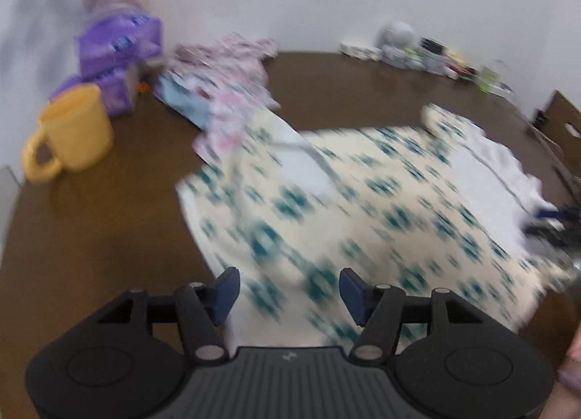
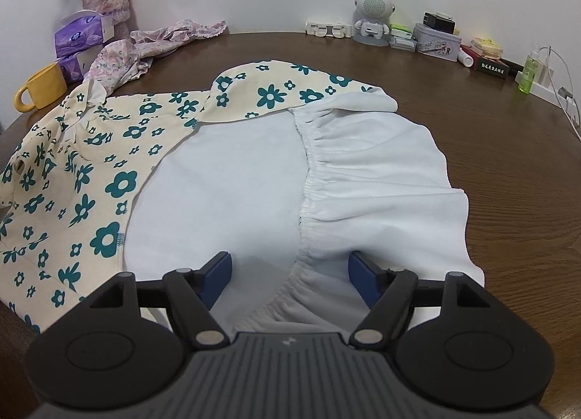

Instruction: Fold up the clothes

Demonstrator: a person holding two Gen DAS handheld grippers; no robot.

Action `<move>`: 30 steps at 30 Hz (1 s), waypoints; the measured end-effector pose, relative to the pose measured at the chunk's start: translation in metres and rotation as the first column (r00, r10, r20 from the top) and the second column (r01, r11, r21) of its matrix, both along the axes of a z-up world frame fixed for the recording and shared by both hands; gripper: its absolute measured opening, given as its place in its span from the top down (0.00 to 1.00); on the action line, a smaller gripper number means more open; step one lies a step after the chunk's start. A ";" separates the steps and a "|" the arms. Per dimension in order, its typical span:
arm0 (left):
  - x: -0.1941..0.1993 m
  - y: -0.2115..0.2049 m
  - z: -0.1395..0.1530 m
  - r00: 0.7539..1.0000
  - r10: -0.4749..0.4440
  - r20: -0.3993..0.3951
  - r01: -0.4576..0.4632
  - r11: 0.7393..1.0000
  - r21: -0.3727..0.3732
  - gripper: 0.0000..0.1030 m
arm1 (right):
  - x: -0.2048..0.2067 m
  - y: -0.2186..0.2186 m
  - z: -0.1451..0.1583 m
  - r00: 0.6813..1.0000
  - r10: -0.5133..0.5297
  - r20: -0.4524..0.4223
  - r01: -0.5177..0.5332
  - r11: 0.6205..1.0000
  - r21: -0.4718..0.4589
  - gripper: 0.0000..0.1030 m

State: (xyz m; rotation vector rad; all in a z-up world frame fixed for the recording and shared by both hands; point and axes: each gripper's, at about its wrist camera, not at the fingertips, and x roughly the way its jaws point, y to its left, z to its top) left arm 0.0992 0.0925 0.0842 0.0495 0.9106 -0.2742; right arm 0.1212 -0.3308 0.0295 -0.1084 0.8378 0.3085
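- Left gripper (image 1: pixel 289 290): fingers wide, empty, above floral dress (image 1: pixel 363 208).
- Right gripper (image 2: pixel 289 279): fingers wide, straddling white gathered seam (image 2: pixel 308 179).
- Dress flat on counter (image 2: pixel 508 165).

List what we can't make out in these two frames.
- Left wrist: motion blur smears the floral garment; its fold lines are unreadable.
- Left wrist: right gripper is a dark blur at the right edge; state unclear.
- Right wrist: garment's near hem is hidden behind the gripper body.
- Right wrist: box label too small to read.
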 end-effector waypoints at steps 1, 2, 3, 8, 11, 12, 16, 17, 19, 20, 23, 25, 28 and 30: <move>-0.007 -0.006 -0.002 1.000 -0.020 -0.005 0.020 1.000 -0.005 0.42 | 0.000 0.000 0.000 1.000 -0.002 0.000 0.002 1.000 0.000 0.29; -0.014 -0.013 -0.003 0.999 -0.040 -0.009 0.040 0.999 -0.010 0.42 | 0.000 0.000 0.000 1.000 -0.003 0.000 0.003 1.000 0.000 0.29; -0.021 -0.019 -0.005 0.998 -0.060 -0.013 0.060 0.998 -0.015 0.42 | 0.000 0.000 0.000 1.000 -0.004 0.001 0.004 1.000 0.000 0.29; -0.042 -0.056 -0.017 0.989 -0.140 -0.043 0.141 0.990 0.023 0.40 | 0.000 0.000 0.000 1.000 0.008 -0.004 -0.008 1.000 -0.002 0.29; -0.043 -0.076 -0.028 0.991 -0.126 -0.038 0.131 0.975 0.177 0.73 | -0.001 0.000 0.000 1.000 0.019 -0.003 -0.019 1.000 -0.003 0.29; -0.044 -0.079 -0.030 0.992 -0.122 -0.036 0.127 0.967 0.222 0.99 | -0.001 -0.001 0.000 1.000 0.022 -0.002 -0.022 1.000 -0.002 0.29; -0.061 -0.072 -0.027 0.990 -0.140 -0.017 0.138 0.933 0.331 0.97 | -0.002 -0.003 0.000 0.999 0.036 0.003 -0.036 0.999 0.000 0.29; -0.065 -0.069 -0.027 0.991 -0.136 -0.020 0.134 0.927 0.350 0.97 | -0.002 -0.003 0.000 0.999 0.040 0.003 -0.040 0.999 0.000 0.29; -0.073 -0.062 -0.027 0.993 -0.113 -0.030 0.116 0.922 0.369 0.97 | -0.002 -0.003 0.000 0.999 0.042 0.002 -0.042 0.999 -0.001 0.29; -0.076 -0.059 -0.027 0.994 -0.099 -0.035 0.105 0.921 0.375 0.97 | -0.002 -0.003 0.000 0.999 0.041 0.002 -0.041 0.999 -0.003 0.29; -0.083 -0.051 -0.029 0.996 -0.068 -0.062 0.086 0.924 0.372 0.96 | -0.003 -0.004 -0.001 0.999 0.038 0.006 -0.038 0.999 -0.001 0.29; -0.084 -0.048 -0.032 0.995 -0.053 -0.083 0.080 0.928 0.363 0.86 | -0.003 -0.004 -0.001 0.999 0.035 0.009 -0.035 0.999 0.001 0.29; -0.085 -0.038 -0.022 0.996 -0.055 -0.064 0.072 0.950 0.304 0.56 | -0.003 -0.003 -0.001 0.999 0.035 0.008 -0.035 0.999 0.001 0.29; -0.080 -0.019 -0.002 0.999 -0.036 -0.025 0.039 0.989 0.143 0.51 | -0.002 -0.004 -0.001 0.999 0.037 0.004 -0.037 0.999 0.001 0.28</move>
